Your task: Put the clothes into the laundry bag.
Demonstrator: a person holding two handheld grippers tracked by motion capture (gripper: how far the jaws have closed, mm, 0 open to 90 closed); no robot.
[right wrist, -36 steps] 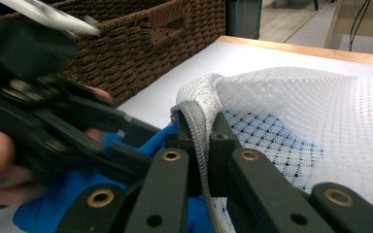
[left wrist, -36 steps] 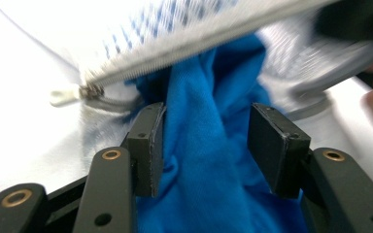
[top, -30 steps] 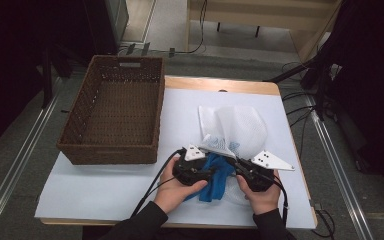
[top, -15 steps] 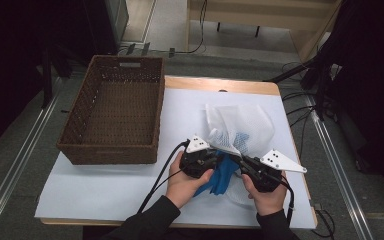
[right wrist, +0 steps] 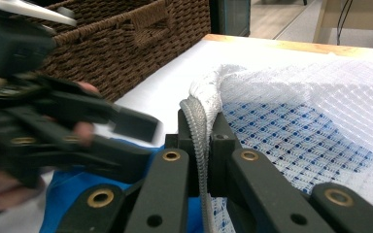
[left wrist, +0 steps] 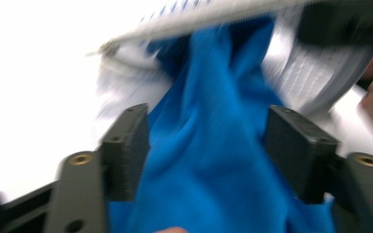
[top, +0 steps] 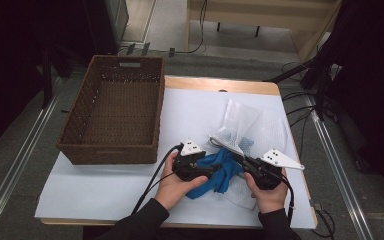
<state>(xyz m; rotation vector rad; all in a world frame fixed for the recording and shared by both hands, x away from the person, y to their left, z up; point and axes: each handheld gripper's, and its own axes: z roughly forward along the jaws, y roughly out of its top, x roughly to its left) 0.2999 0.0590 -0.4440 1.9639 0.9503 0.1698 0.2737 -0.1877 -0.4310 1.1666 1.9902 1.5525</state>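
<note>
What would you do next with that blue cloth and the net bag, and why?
Probably close the left gripper on the blue cloth and push more into the mesh bag. Its jaws have just opened around the cloth; the right gripper pinches the bag's edge.

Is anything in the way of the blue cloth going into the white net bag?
Nothing visible blocks it. The right gripper pinches the mesh bag by its rim, holding the mouth up. The blue cloth lies between the left gripper's opened jaws, already partly inside.
</note>
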